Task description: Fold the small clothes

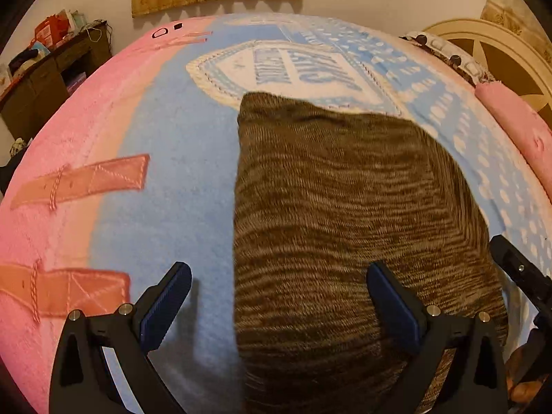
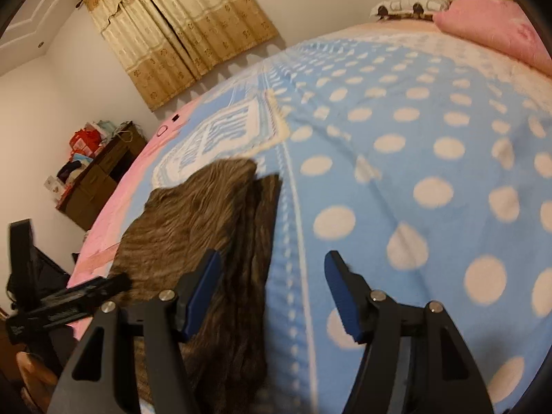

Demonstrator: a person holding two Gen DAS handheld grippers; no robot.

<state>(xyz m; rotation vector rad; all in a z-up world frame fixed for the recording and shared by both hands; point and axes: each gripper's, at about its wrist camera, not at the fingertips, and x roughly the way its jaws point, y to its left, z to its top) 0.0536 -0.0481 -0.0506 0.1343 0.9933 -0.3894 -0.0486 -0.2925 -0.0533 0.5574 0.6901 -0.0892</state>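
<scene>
A brown knitted garment (image 1: 345,224) lies flat on a bed, spread over a blue, pink and white blanket (image 1: 165,172). In the right wrist view one long side shows a second layer of the same cloth peeping out beside the top one, so it looks folded, though the blur there makes this hard to be sure of.

The left gripper (image 1: 279,296) hangs over the near end of the garment with its jaws spread wide. One jaw is above the blue blanket, the other above the brown cloth, and neither presses on anything.

The right gripper (image 2: 272,289) is at the garment's other long side, jaws partly open and empty; one is over the brown edge, the other over the white-spotted blue blanket.

A pink pillow (image 1: 517,131) lies by the headboard (image 1: 483,34). Curtains (image 2: 179,34) hang on the far wall.
</scene>
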